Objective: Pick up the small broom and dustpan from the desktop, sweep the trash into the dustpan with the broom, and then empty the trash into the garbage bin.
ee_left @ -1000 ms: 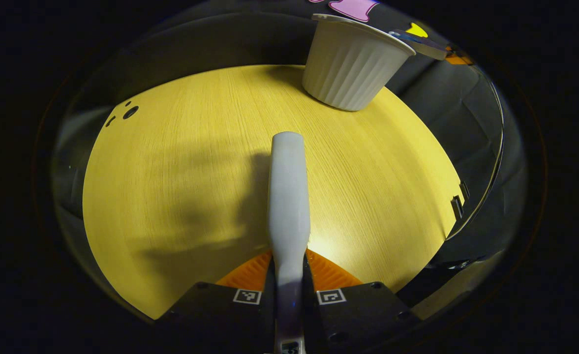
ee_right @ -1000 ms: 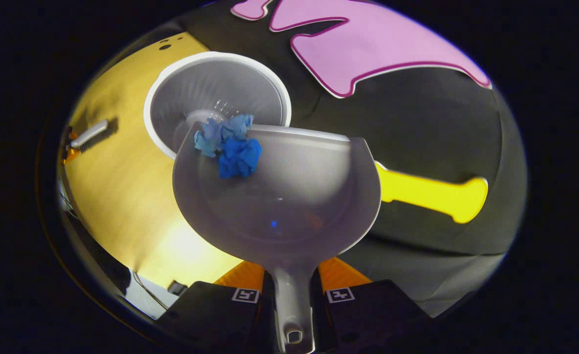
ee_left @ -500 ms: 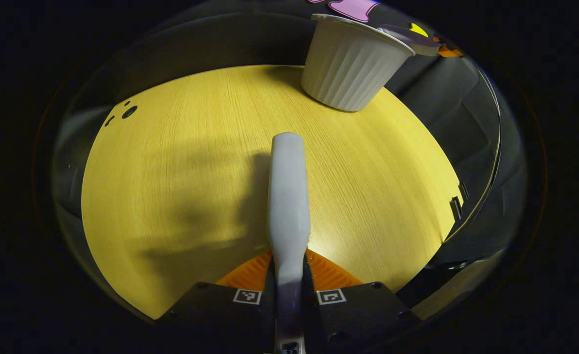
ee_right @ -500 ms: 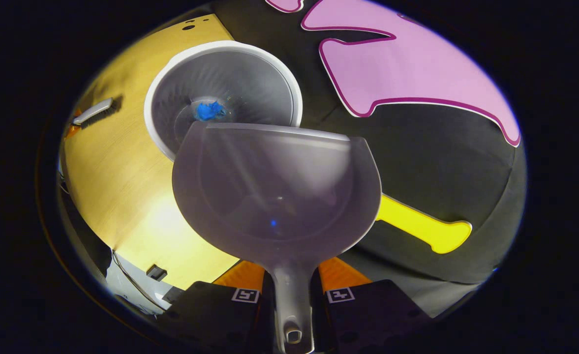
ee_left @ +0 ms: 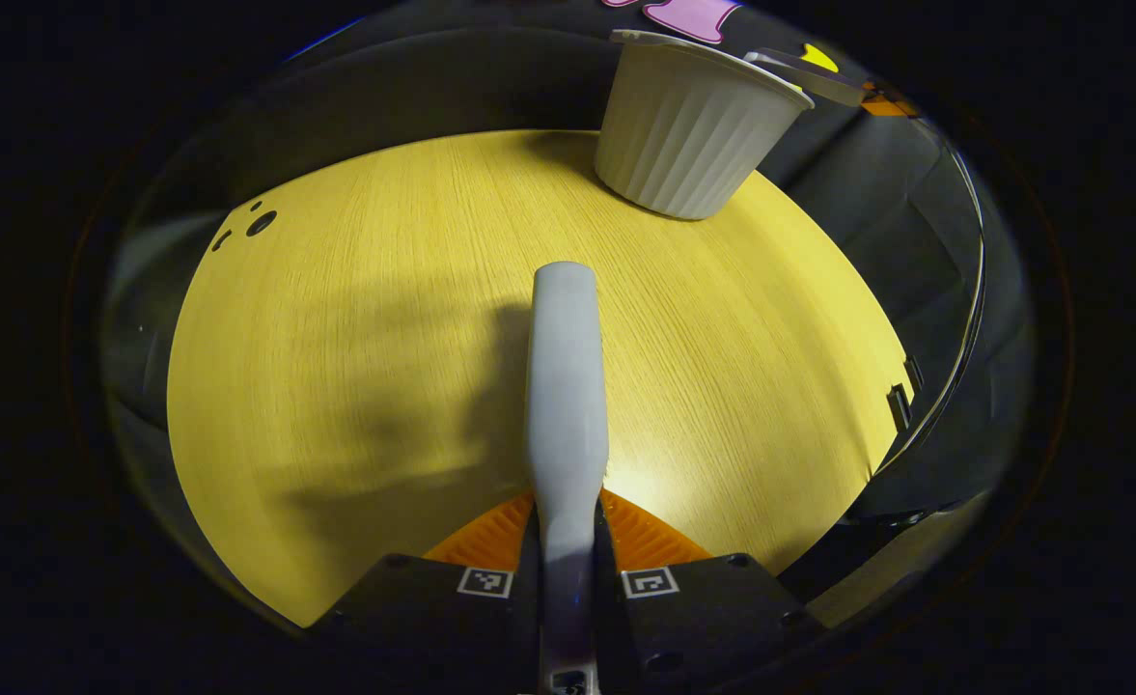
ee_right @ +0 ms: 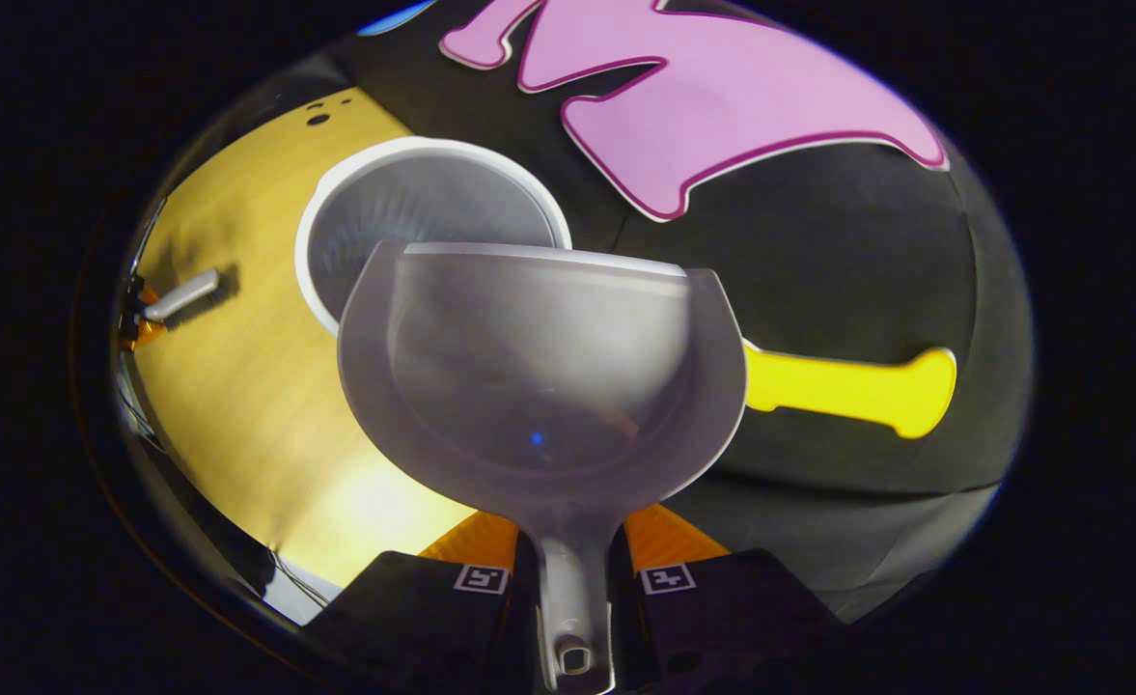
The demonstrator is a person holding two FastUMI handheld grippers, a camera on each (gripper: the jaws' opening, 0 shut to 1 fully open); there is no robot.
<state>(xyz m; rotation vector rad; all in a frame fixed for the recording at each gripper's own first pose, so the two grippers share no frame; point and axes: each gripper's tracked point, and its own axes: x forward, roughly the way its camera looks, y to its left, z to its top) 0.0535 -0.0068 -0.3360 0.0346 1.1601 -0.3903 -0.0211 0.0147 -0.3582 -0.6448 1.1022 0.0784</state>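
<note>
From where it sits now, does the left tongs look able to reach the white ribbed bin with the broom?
Probably yes: bare yellow desktop lies between the grey broom held in the left tongs and the white ribbed bin; nothing stands between them.

No readable text, label, brand or number on anything in view.

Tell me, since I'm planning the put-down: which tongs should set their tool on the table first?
Left, probably: its tongs hold the grey broom low over the yellow wooden table, while the right tongs hold the grey dustpan above the white ribbed bin.
</note>
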